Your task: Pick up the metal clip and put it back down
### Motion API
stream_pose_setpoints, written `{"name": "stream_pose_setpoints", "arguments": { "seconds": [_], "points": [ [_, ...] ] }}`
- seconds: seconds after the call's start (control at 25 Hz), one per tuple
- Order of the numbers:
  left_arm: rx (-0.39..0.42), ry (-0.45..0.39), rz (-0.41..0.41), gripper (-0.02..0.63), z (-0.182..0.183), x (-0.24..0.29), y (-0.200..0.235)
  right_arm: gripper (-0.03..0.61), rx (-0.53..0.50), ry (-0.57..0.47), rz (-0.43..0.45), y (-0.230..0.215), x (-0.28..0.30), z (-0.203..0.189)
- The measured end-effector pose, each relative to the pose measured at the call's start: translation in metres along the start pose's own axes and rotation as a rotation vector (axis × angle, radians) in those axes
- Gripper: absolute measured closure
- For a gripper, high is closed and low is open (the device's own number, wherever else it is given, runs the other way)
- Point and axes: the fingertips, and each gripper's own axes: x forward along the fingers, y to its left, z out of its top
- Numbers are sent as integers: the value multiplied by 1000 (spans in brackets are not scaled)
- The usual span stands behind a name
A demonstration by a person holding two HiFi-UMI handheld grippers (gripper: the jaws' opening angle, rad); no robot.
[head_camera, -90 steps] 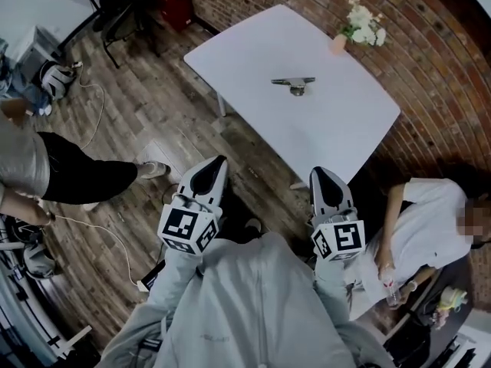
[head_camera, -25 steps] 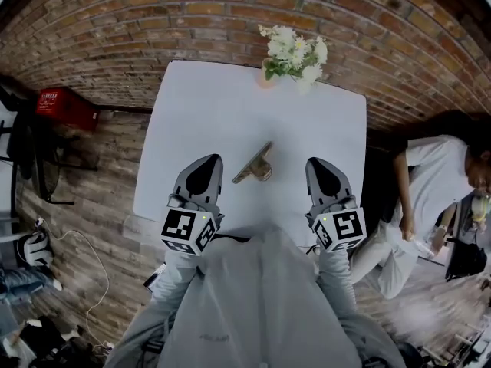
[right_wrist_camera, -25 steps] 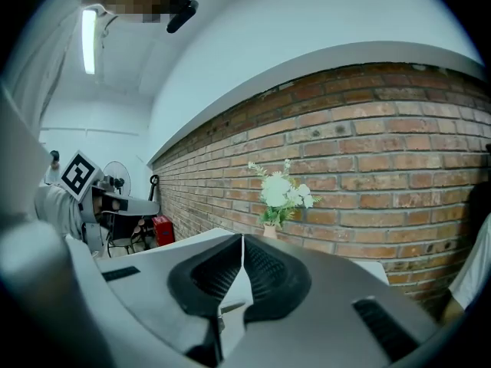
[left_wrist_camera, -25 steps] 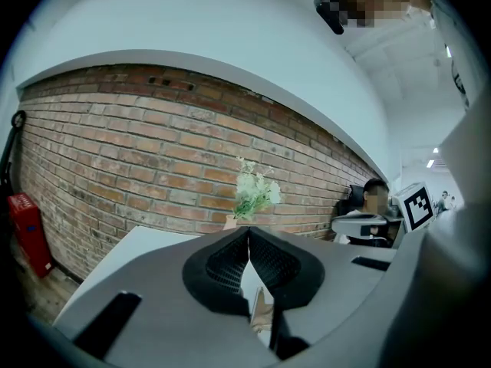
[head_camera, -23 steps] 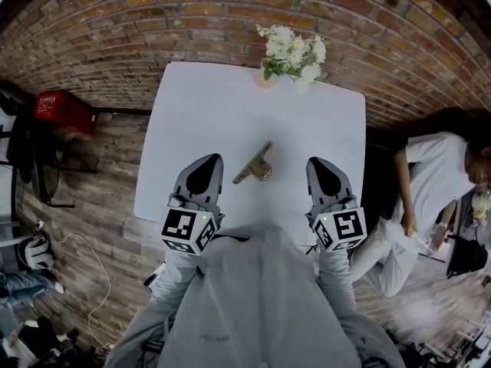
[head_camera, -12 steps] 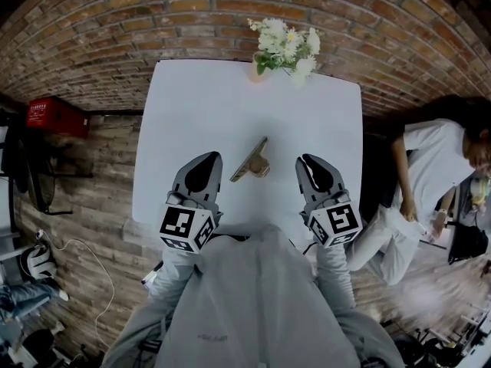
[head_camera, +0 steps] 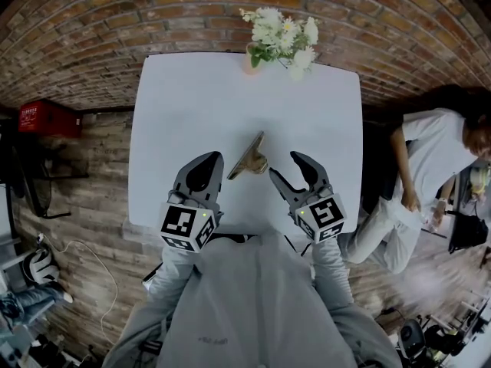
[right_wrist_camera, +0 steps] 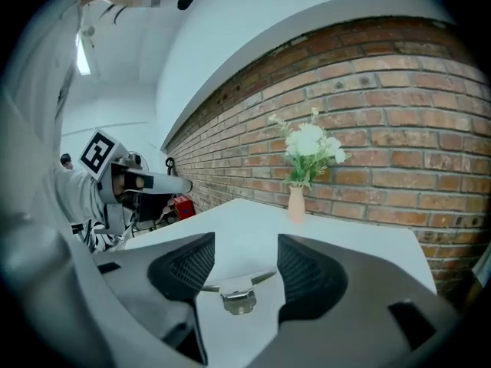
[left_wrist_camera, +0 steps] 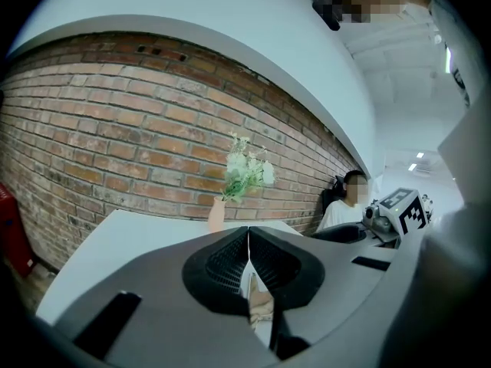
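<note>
The metal clip lies flat on the white table, near its middle, a thin bar with a small round tab. My right gripper hovers just right of it, and its jaws are opening with nothing between the pads. In the right gripper view the clip rests on the tabletop ahead, framed by the parted jaws of my right gripper. To the clip's left my left gripper is shut and empty; in its own view my left gripper has its jaws meeting in a seam.
A vase of white flowers stands at the table's far edge against the brick wall. A person in a white top sits right of the table. A red box sits on the wooden floor at left.
My right gripper's jaws have gone from shut to apart, and it has swung left toward the clip. The left gripper stays shut in the same place.
</note>
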Motion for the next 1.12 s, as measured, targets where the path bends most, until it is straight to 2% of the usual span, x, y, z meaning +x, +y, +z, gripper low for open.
{"name": "stream_pose_setpoints", "arguments": {
  "seconds": [0.44, 0.76, 1.12],
  "points": [
    [-17, 57, -21, 586, -28, 14, 6, 262, -69, 142, 114, 24, 48, -54],
    [-32, 76, -21, 586, -44, 19, 12, 250, -131, 261, 143, 28, 76, -97],
    [-43, 87, -21, 586, -54, 19, 18, 250, -160, 328, 145, 25, 97, -120]
  ]
}}
